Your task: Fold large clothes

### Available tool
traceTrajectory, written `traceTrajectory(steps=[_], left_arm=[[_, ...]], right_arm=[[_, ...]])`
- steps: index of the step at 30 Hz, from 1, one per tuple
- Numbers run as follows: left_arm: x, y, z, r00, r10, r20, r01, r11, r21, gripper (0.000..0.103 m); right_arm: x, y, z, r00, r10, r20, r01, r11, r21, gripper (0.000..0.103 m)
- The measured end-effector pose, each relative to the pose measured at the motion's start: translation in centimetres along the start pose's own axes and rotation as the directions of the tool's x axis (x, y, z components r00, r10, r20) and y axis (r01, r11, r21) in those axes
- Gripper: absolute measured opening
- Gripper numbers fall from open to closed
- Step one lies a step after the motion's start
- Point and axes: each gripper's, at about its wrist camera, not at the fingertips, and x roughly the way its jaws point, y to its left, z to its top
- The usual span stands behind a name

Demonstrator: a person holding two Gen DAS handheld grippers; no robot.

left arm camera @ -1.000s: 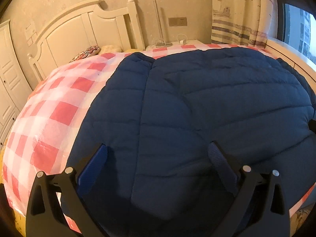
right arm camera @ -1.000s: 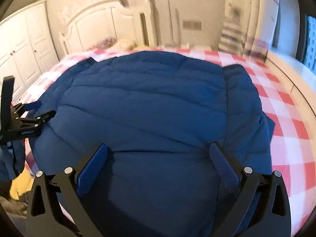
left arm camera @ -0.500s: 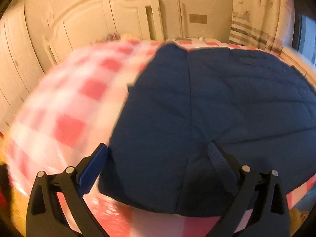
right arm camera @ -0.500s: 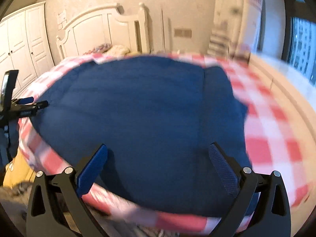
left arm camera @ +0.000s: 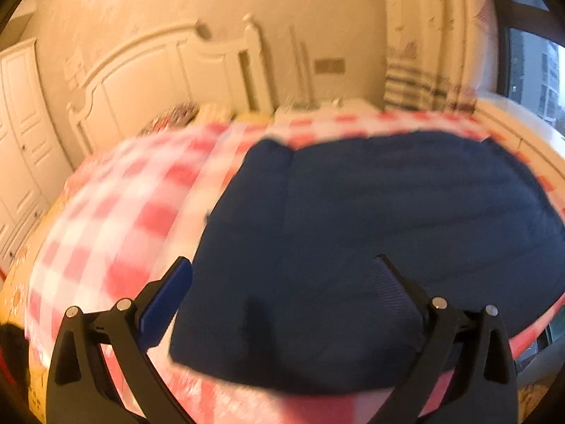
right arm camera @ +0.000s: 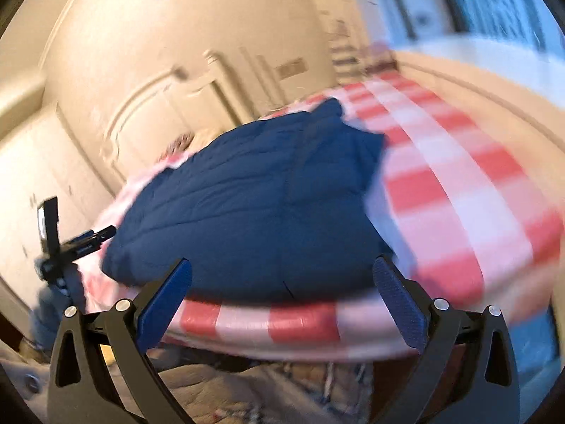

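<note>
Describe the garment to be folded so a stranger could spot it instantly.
Find the bed with the red-and-white checked sheet below the white headboard. The quilted jacket lies spread flat on it, the only dark navy thing on the bed.

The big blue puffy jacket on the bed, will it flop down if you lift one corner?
Probably yes. The navy quilted jacket lies soft and rumpled on the checked bedspread, so a lifted corner would likely sag and drag the rest. Its puffy stitched panels suggest it is light for its size. The fabric looks smooth, so it may slip from an open tool.
</note>
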Motion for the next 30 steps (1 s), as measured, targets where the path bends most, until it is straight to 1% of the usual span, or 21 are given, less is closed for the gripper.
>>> traceTrajectory(steps=[1, 3, 4, 5, 6, 8, 10, 11, 12, 13, 14, 16, 17, 19, 21, 23, 24, 27, 30], left_arm=[[0.2, -1.2, 1.1, 1.0, -0.005, 0.023, 0.004, 1.0, 0.019, 0.101], [1.1, -3.0, 2.7, 0.998, 0.0, 0.055, -0.004, 0.998, 0.062, 0.101], [2.2, -4.2, 3.7, 0.998, 0.015, 0.065, -0.021, 0.996, 0.092, 0.101], [3.0, -4.9, 4.3, 0.998, 0.018, 0.059, -0.024, 0.994, 0.105, 0.101], [4.3, -5.7, 5.0, 0.999, 0.009, 0.04, -0.013, 0.993, 0.114, 0.101], [7.2, -6.4, 6.1, 1.0, -0.002, -0.009, 0.003, 0.994, 0.108, 0.101], [9.6, -6.6, 6.2, 0.998, -0.002, -0.064, 0.008, 0.995, 0.095, 0.101], [11.2, -6.7, 5.8, 0.994, -0.021, -0.112, 0.031, 0.995, 0.093, 0.101], [12.5, -6.6, 5.2, 0.987, -0.055, -0.148, 0.067, 0.995, 0.077, 0.101], [12.8, -6.2, 5.0, 0.986, -0.078, -0.144, 0.086, 0.995, 0.052, 0.101], [13.0, -5.9, 4.9, 0.985, -0.091, -0.144, 0.098, 0.994, 0.04, 0.101], [13.0, -5.9, 4.6, 0.986, -0.092, -0.137, 0.098, 0.994, 0.039, 0.101], [13.0, -6.1, 4.5, 0.988, -0.082, -0.132, 0.089, 0.995, 0.048, 0.101], [13.2, -6.4, 4.3, 0.989, -0.068, -0.129, 0.076, 0.995, 0.061, 0.101], [13.2, -6.3, 4.3, 0.989, -0.067, -0.129, 0.076, 0.995, 0.061, 0.101], [13.2, -6.4, 4.3, 0.989, -0.067, -0.128, 0.075, 0.995, 0.061, 0.101], [13.2, -6.4, 4.2, 0.99, -0.065, -0.128, 0.074, 0.995, 0.06, 0.101], [13.3, -6.3, 4.2, 0.99, -0.057, -0.13, 0.064, 0.997, 0.052, 0.101], [13.4, -6.0, 4.2, 0.99, -0.058, -0.129, 0.064, 0.997, 0.04, 0.101]], right_arm=[[0.2, -0.6, -0.4, 1.0, 0.019, -0.012, -0.018, 0.999, 0.035, 0.098], [0.9, -1.3, -0.7, 0.999, 0.023, -0.042, -0.019, 0.996, 0.091, 0.098], [1.5, -1.5, -0.9, 0.998, 0.034, -0.06, -0.026, 0.992, 0.122, 0.098], [2.0, -1.4, -0.8, 0.997, 0.05, -0.059, -0.042, 0.99, 0.133, 0.099], [2.0, -1.1, -0.7, 0.998, 0.042, -0.04, -0.036, 0.992, 0.125, 0.098], [2.9, 0.0, 0.0, 0.998, 0.036, -0.051, -0.031, 0.995, 0.09, 0.097], [3.5, 1.0, 0.5, 0.999, 0.016, -0.047, -0.013, 0.998, 0.065, 0.097], [4.0, 1.2, 0.7, 0.998, 0.006, -0.061, -0.002, 0.998, 0.057, 0.097], [4.5, 1.2, 0.7, 0.997, 0.001, -0.08, 0.003, 0.998, 0.056, 0.097], [5.2, 1.1, 0.6, 0.995, 0.007, -0.104, -0.001, 0.998, 0.062, 0.099], [5.4, 1.5, 0.5, 0.995, -0.01, -0.094, 0.013, 0.999, 0.038, 0.099], [6.2, 2.4, 0.8, 0.992, -0.057, -0.116, 0.056, 0.998, -0.013, 0.099], [6.7, 2.7, 1.0, 0.99, -0.065, -0.125, 0.064, 0.998, -0.017, 0.099], [8.2, 2.7, 2.2, 0.99, -0.034, -0.14, 0.04, 0.999, 0.037, 0.099], [9.3, 2.1, 3.4, 0.991, -0.004, -0.135, 0.022, 0.991, 0.13, 0.099], [10.2, 0.9, 4.5, 0.995, 0.036, -0.097, -0.01, 0.965, 0.263, 0.099], [10.6, 0.6, 5.1, 0.997, 0.02, -0.07, 0.002, 0.953, 0.304, 0.099], [11.9, 1.1, 5.8, 0.999, -0.013, -0.051, 0.028, 0.956, 0.293, 0.099], [12.4, 2.2, 5.7, 0.998, -0.014, -0.059, 0.027, 0.977, 0.211, 0.097]])
